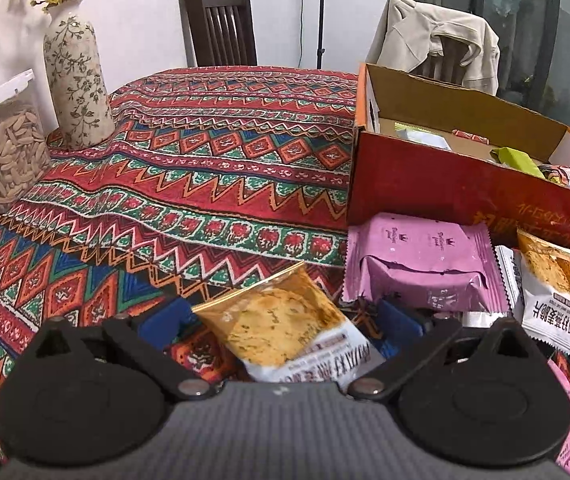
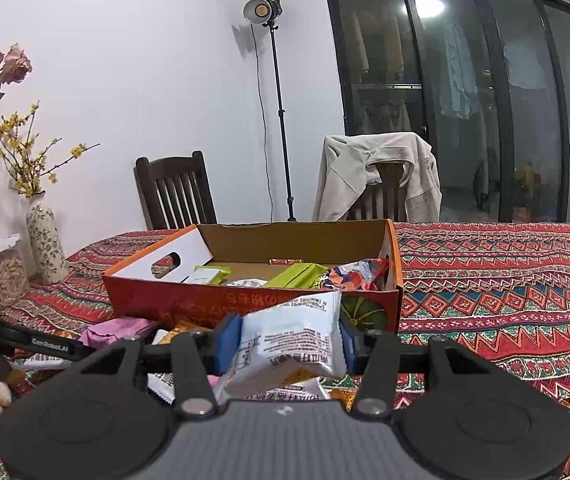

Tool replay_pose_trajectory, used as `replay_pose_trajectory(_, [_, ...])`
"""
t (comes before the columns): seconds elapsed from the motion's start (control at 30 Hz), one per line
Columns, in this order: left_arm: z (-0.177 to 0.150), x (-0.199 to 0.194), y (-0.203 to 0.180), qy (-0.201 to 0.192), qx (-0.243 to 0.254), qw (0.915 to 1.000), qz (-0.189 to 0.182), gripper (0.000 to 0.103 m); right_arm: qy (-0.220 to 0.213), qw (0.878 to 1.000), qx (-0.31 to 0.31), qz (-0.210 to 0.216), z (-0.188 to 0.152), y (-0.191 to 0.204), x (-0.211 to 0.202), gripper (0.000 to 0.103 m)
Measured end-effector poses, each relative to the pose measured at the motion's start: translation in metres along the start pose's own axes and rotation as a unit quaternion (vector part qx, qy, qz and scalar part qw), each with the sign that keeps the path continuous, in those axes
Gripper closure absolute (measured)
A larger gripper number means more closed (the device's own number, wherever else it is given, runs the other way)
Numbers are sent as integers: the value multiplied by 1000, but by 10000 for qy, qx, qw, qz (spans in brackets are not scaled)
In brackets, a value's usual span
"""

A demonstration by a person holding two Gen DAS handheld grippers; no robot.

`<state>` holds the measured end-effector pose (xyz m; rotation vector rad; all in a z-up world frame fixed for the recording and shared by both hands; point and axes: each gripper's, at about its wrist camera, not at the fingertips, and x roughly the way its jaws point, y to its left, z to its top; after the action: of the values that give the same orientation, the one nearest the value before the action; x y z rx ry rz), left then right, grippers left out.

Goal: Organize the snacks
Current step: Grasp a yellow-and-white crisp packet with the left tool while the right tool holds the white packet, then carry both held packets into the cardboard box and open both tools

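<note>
We saw the right gripper (image 2: 291, 342) partly closed, its blue pads (image 2: 229, 340) pressing both sides of a white crinkled snack packet (image 2: 291, 340) with its printed back facing us, held up in front of the near wall of the open orange cardboard box (image 2: 245, 300). Inside that box lay green wrappers (image 2: 299, 274) and a red and white snack bag (image 2: 359, 272). The left gripper (image 1: 283, 330) stood wide open with a cracker packet showing a golden biscuit (image 1: 281, 330) between its blue pads (image 1: 167, 322); we could not tell whether the pads touched it, and the packet rested on the red patterned tablecloth (image 1: 213, 168). Just right of it sat a purple foil snack pack (image 1: 421, 264), near the box's near-left corner, with more white and purple packets heaped farther right. At the far left stood a floral ceramic vase (image 1: 77, 80) beside a clear container of seeds (image 1: 5, 156).
</note>
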<state>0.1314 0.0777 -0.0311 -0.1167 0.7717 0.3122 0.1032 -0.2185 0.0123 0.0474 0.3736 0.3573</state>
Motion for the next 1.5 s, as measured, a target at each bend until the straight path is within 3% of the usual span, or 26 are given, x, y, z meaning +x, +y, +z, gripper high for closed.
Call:
replay_pose_trajectory(0.3, [-1, -2, 1, -2, 36, 10000, -34, 2, -36, 10000, 6, 15, -1, -2, -4, 54])
replay_pose_trajectory(0.37, [-2, -7, 2, -94, 18, 10000, -17, 16, -34, 10000, 9, 17, -1, -2, -4, 54])
replay_pose_trajectory(0.43, [-3, -13, 3, -177, 17, 9998, -53, 43, -31, 10000, 9, 14, -1, -2, -4, 54])
replay_pose_trajectory(0.5, [-5, -17, 5, -228, 14, 9996, -141, 56, -19, 10000, 9, 14, -1, -3, -4, 54])
replay_pose_trajectory(0.53, [-7, -19, 6, -254, 22, 9995, -162, 57, -14, 10000, 5, 10, -1, -3, -4, 54])
replay_pose_trajectory(1.07, [-16, -71, 18, -922, 39, 9951, -355, 59, 13, 10000, -84, 12, -1, 1, 0, 54])
replay_pose_trajectory(1.5, [15, -97, -12, -1388, 242, 9858, -915, 59, -101, 9998, -196, -4, 17, 3, -7, 54])
